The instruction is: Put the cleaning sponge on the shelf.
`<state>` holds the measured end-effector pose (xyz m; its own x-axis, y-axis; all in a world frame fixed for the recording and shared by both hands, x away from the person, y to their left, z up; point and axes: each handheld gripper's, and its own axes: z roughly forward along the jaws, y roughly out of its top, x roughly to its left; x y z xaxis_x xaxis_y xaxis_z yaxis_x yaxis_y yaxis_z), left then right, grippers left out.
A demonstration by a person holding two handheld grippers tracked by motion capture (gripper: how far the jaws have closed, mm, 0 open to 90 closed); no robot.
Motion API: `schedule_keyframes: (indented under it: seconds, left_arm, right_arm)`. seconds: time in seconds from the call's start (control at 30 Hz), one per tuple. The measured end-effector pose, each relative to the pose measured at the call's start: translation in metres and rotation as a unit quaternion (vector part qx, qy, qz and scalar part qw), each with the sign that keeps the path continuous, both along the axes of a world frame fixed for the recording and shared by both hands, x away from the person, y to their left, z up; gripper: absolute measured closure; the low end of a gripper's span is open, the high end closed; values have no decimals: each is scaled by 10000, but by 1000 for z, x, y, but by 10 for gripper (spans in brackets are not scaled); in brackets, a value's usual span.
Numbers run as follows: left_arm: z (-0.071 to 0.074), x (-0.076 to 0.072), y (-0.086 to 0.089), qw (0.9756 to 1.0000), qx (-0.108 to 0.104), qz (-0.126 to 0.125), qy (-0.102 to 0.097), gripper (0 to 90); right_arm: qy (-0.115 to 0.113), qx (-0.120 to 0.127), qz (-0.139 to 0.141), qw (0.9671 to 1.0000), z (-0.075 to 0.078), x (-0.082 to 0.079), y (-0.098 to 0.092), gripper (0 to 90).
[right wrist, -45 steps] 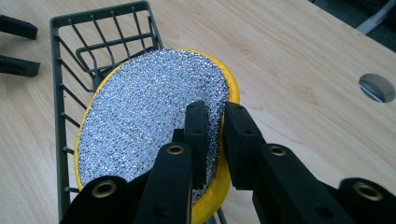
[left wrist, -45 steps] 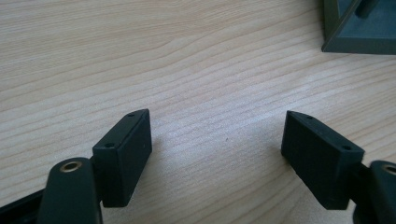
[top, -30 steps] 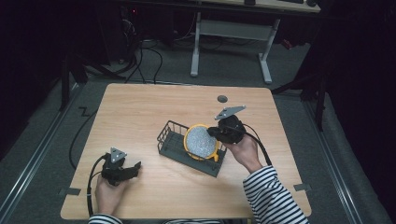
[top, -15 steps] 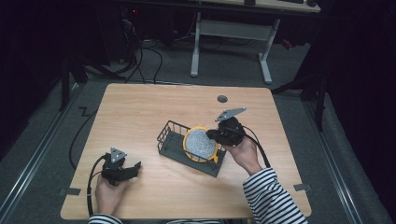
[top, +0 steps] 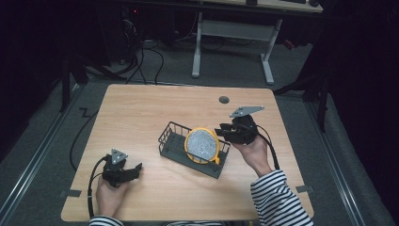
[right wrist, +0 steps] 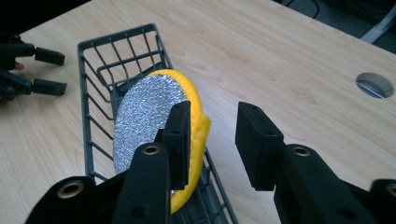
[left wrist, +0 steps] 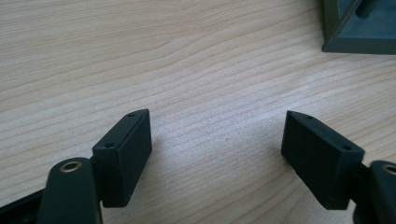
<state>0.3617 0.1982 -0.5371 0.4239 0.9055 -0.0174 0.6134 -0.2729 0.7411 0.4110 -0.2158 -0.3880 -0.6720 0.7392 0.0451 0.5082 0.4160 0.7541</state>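
Release step: right gripper jaws have just been opening, nothing between them, sponge on edge in the rack just beside; left gripper spread over bare table; next, probably back right away without tipping sponge.

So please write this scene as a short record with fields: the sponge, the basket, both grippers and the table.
sponge: round, yellow with a silver face, standing on edge in the basket
basket: dark wire basket, mid table
right gripper: jaws have just been opening, parted, sponge edge beside the left jaw, no grip
left gripper: open over bare wood
table: light wood, round hole at the far side
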Motion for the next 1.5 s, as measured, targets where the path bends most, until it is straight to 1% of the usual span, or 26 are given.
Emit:
schedule_keyframes:
  seconds: [0.13,0.3,0.37,0.4,0.47,0.5,0.57,0.67,0.73,0.8,0.93,0.97,1.0,1.03,1.13,1.17,1.27,1.3,1.4,1.5]
  left_arm:
    - [0,0,0,10000,1,-1,0,250]
    - [0,0,0,10000,0,4,-1,250]
    - [0,0,0,10000,0,4,-1,250]
    - [0,0,0,10000,0,2,0,250]
    - [0,0,0,10000,1,4,-1,250]
    - [0,0,0,10000,1,4,-1,250]
    - [0,0,0,10000,0,6,-1,251]
    - [0,0,0,10000,0,5,0,251]
    - [0,0,0,10000,1,3,0,250]
    - [0,0,0,10000,1,6,-1,250]
    - [0,0,0,10000,0,7,-1,251]
    - [0,0,0,10000,0,7,-1,251]
    - [0,0,0,10000,0,5,-1,251]
    - [0,0,0,10000,1,4,0,251]
    - [0,0,0,10000,0,6,0,251]
    - [0,0,0,10000,2,7,0,251]
    - [0,0,0,10000,2,7,0,251]
    - [0,0,0,10000,2,5,0,251]
    - [0,0,0,10000,1,8,0,251]
    - [0,0,0,10000,2,8,-1,251]
  right_arm:
    - [-58,114,-153,9998,5,-2,-11,622]
    - [-148,172,-314,9992,10,-6,-25,600]
    - [-139,204,-428,9988,13,-9,-32,590]
    - [-177,215,-432,9987,13,-9,-34,589]
    - [-179,254,-503,9982,14,-11,-41,584]
    - [-174,236,-529,9982,14,-12,-43,582]
    - [-180,205,-589,9979,14,-14,-48,581]
    - [-117,320,-708,9969,11,-18,-59,578]
    - [-115,340,-794,9962,10,-22,-66,577]
    - [-164,423,-846,9954,11,-26,-72,577]
    - [-160,483,-938,9943,10,-33,-82,577]
    - [-160,483,-938,9943,10,-33,-82,577]
    - [-170,483,-1015,9935,10,-38,-88,577]
    - [-183,491,-1039,9932,10,-40,-90,577]
    - [-233,612,-1100,9918,11,-45,-97,578]
    - [-247,607,-1103,9917,10,-46,-99,578]
    - [-213,614,-1169,9910,7,-50,-103,577]
    - [-237,603,-1200,9907,6,-52,-106,577]
    - [-233,720,-1270,9890,3,-56,-111,577]
    - [-195,745,-1330,9881,-2,-58,-115,575]
